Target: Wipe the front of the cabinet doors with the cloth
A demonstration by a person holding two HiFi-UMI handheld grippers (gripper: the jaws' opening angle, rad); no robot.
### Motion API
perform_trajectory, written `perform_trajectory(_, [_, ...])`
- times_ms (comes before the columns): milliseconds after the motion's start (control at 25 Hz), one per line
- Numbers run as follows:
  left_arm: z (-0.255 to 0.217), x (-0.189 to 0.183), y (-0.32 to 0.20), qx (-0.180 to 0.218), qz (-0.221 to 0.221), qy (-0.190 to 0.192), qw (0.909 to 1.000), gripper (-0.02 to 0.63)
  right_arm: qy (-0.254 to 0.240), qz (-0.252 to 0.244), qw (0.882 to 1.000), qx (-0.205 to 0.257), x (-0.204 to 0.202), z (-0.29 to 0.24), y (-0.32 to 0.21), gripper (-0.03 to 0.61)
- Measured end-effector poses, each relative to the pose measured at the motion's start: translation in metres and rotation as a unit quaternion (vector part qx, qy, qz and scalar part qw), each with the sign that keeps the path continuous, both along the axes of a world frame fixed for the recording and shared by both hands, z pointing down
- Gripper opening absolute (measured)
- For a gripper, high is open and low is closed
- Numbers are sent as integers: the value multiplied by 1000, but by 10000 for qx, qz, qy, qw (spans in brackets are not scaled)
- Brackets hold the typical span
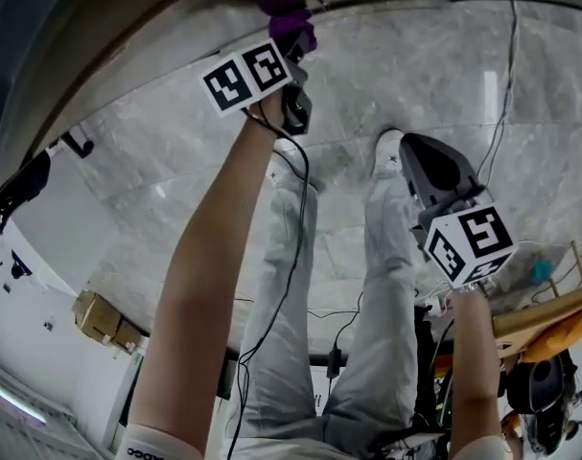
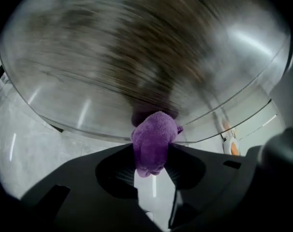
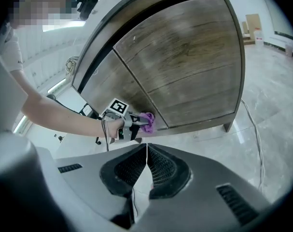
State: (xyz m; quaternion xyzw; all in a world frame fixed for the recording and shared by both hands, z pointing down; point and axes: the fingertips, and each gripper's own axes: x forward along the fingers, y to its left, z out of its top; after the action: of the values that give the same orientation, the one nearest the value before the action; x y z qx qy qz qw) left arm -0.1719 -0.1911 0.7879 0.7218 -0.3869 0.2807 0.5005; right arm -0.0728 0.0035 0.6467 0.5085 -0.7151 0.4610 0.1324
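While the left gripper clamps the purple cloth against the cabinet door, low toward six o'clock, the right gripper hangs closed on nothing; rubbing friction could drag the cloth from that narrow pinch.

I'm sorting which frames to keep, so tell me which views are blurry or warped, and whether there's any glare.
Left gripper view: the cabinet door is streaked with motion blur, while the purple cloth is sharp. Right gripper view: sharp, but the fisheye lens bends the door's straight edges into curves. Head view: fairly sharp, with a bright reflected streak on the marble floor.
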Motion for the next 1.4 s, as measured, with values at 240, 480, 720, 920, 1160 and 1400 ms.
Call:
perform_trajectory(240, [5, -100, -19, -23, -186, -498, 9986, 152, -121, -399, 9990, 142, -70, -9, -24, 28])
perform_trajectory(480, [-3, -162, -23, -85, -493, -677, 9965, 153, -188, -685, 9971, 289, -110, -22, -35, 28])
perform_trajectory(720, [4, -266, -42, -206, -928, -1031, 9901, 152, -174, -795, 9965, 174, -160, -7, -45, 28])
perform_trajectory(920, [-7, -339, -54, -50, -1165, -1366, 9837, 152, -289, -844, 9959, 177, -197, -4, -53, 28])
perform_trajectory(1160, [-19, -336, -39, -9, -1426, -1343, 9806, 152, -470, -1161, 9915, 342, -204, -21, -51, 28])
perform_trajectory(1400, [11, -242, 4, -208, -738, -1293, 9886, 152, -305, -1389, 9893, 323, -153, -14, -23, 28])
